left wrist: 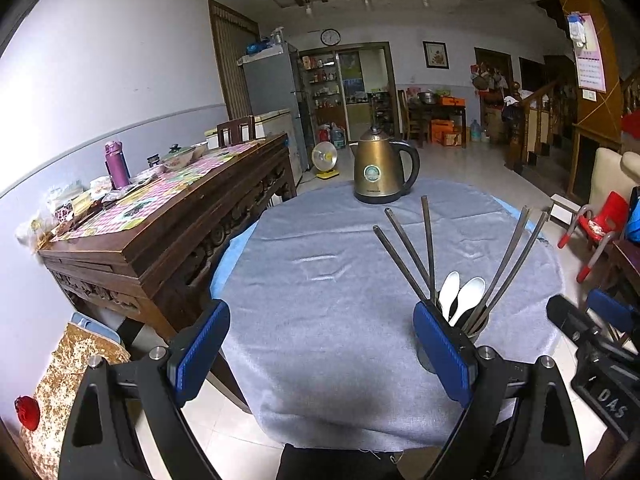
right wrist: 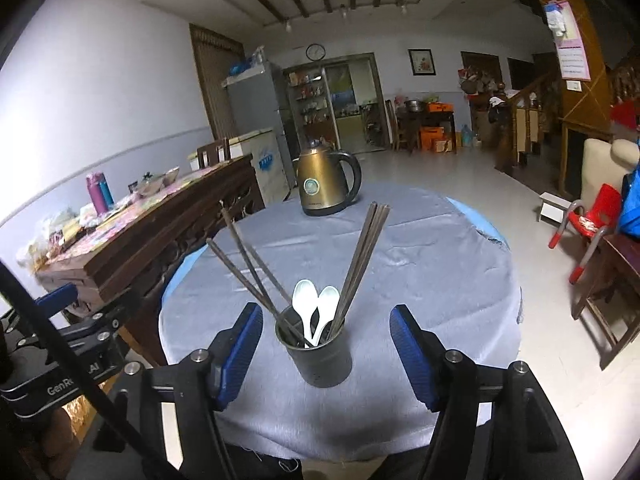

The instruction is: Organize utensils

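While our right gripper (right wrist: 326,354) and left gripper (left wrist: 322,344) hang spread and empty, the holder (right wrist: 318,354) (near edge of the table (right wrist: 420,264)) stands upright with chopsticks (right wrist: 360,264) and spoons (right wrist: 306,304).

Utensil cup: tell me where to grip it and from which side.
Grip the utensil cup around its bare round lower wall, coming in level from the near side with the right gripper, whose open fingers already flank it. Chopsticks and spoons crowd the top.
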The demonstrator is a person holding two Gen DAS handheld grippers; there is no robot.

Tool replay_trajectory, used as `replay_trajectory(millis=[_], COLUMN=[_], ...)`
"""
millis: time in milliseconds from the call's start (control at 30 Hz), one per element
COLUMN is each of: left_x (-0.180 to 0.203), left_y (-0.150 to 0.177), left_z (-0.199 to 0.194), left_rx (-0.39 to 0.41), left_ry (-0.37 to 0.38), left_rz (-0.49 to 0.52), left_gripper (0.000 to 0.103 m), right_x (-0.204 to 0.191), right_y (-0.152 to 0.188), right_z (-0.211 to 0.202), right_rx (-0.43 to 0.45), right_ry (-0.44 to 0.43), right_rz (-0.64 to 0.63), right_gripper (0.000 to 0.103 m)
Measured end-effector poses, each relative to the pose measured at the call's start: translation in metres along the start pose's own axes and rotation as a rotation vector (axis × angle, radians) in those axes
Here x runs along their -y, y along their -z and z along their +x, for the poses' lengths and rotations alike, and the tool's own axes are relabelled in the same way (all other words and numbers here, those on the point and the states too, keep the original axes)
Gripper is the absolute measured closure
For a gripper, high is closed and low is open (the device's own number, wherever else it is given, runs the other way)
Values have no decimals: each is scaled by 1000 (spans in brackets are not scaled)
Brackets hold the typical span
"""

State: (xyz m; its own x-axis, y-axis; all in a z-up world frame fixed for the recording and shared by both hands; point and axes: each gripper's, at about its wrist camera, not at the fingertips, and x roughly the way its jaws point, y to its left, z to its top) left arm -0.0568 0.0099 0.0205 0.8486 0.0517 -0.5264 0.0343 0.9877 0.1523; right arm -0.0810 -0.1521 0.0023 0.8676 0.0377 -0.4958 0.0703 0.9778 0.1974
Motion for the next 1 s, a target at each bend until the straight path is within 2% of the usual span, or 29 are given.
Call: replay_trajectory(millis=[200, 400, 600, 1000], left_x=[-1, -2, -1, 3], left_y=[0, 1, 2, 3], left_z=[2, 3, 4, 4], left_rx=[-9, -24, -27, -34], left_ry=[1, 5, 8, 17], left_rz=[-3, -8, -6, 1], left_gripper=[10, 10, 10, 10], right_x=[-2, -10, -9, -10], right_y=[4, 9, 15, 14], right_z=[9, 7, 8, 6], right_rx=[-46, -38, -56, -37], right_ry=[-5, -16, -27, -27], right_rz=[-11, -49, -47, -52], right_gripper=[33, 33, 33, 33])
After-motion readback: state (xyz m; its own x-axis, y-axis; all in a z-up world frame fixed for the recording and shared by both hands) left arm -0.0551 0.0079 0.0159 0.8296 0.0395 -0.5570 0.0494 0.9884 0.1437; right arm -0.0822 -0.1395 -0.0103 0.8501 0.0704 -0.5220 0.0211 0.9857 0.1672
